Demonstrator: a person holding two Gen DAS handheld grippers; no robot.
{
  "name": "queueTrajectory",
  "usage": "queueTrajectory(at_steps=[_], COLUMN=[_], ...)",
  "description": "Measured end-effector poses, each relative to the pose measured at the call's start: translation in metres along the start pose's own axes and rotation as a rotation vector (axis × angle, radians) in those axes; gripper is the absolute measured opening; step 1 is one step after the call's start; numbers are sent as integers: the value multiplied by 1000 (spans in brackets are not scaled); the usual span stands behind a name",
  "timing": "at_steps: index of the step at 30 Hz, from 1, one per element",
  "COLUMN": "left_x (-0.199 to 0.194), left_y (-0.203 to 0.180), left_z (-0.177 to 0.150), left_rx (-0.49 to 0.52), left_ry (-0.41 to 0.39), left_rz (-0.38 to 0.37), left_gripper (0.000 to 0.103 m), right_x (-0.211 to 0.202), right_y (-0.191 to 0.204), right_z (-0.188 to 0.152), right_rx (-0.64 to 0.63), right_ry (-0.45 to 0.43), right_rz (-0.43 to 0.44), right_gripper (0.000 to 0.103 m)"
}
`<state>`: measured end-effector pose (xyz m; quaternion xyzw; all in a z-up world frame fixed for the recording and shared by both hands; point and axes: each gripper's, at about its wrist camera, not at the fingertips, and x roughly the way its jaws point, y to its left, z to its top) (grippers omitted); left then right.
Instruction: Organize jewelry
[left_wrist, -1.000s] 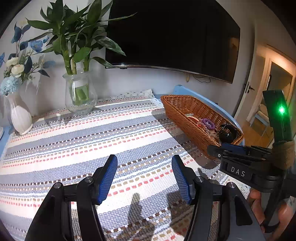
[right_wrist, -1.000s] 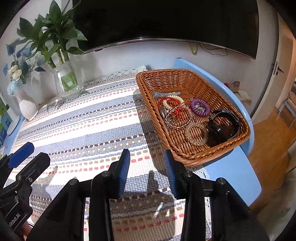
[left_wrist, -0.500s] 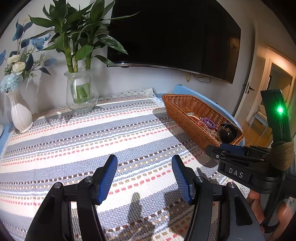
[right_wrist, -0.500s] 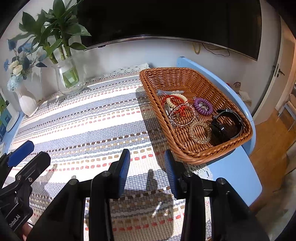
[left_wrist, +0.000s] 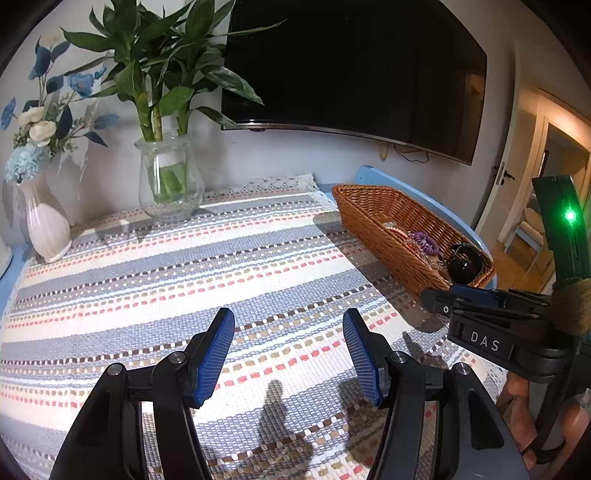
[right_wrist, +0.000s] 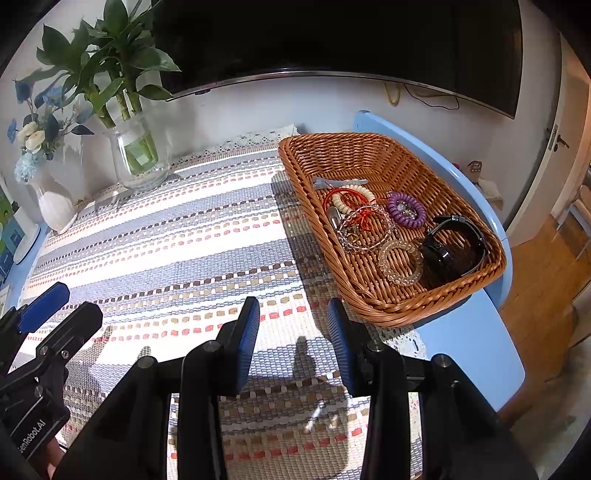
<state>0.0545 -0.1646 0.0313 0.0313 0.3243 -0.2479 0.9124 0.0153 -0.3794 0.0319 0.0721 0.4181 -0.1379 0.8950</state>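
Wicker basket (right_wrist: 439, 291) holds all the jewelry; both grippers hover empty over the cloth (left_wrist: 184, 266).

Left wrist view: left gripper (left_wrist: 288, 354) gapes wide over bare stripes, likely waiting; basket sits far right at the table edge. Right wrist view: right gripper (right_wrist: 291, 343), parted and empty, hangs just short of the basket, where bracelets (right_wrist: 364, 221), purple coil (right_wrist: 406, 210) and watch (right_wrist: 454, 251) lie tangled, probably for sorting.
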Motion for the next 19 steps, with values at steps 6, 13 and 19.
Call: queueTrajectory(at_steps=[6,13,19], left_x=[1,1,-2], left_y=[0,1,2], left_z=[0,-1,-1], left_rx=[0,-2,6], left_ry=[6,7,-23], left_rz=[0,3,13], left_gripper=[62,62,62], right_x=[3,3,6], right_y=[-1,0,1], right_z=[-2,-2,-3], right_rx=[4,3,3], right_ry=[10,11,20], right_rz=[8,18,23], right_gripper=[41,41,41])
